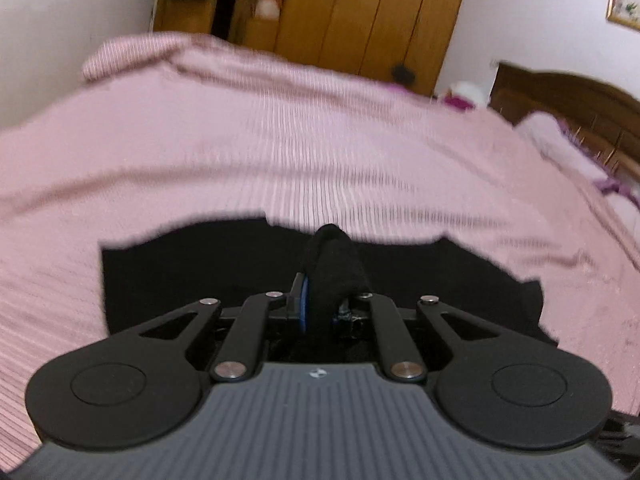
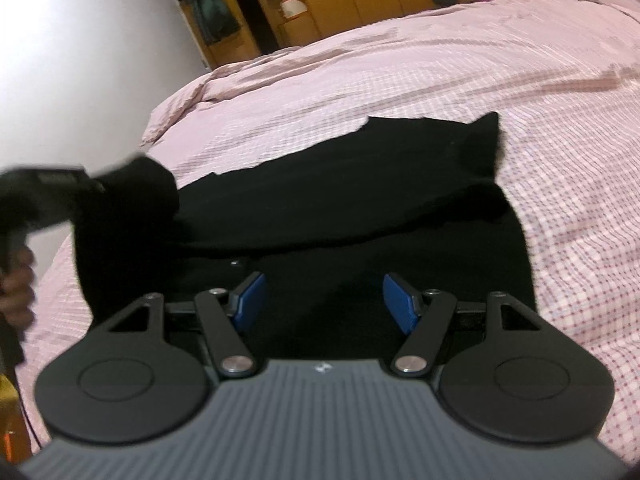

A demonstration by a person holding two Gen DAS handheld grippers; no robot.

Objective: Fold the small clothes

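A black garment [image 2: 360, 184] lies spread on the pink checked bed cover [image 2: 440, 76]. My left gripper [image 1: 324, 300] is shut on a bunched fold of that black garment [image 1: 332, 268], which sticks up between its blue pads. In the right wrist view the left gripper [image 2: 92, 184] shows blurred at the left edge, lifting the garment's left corner, with a hand [image 2: 16, 284] on its handle. My right gripper [image 2: 324, 300] hovers over the near part of the garment, its blue pads [image 2: 400, 300] wide apart with nothing pinched between them.
The bed cover [image 1: 280, 140] stretches far ahead and to both sides. A wooden wardrobe [image 1: 360, 12] and open shelves [image 2: 288, 4] stand behind the bed. A dark wooden headboard [image 1: 568, 100] and a pillow [image 1: 560, 140] are at the right.
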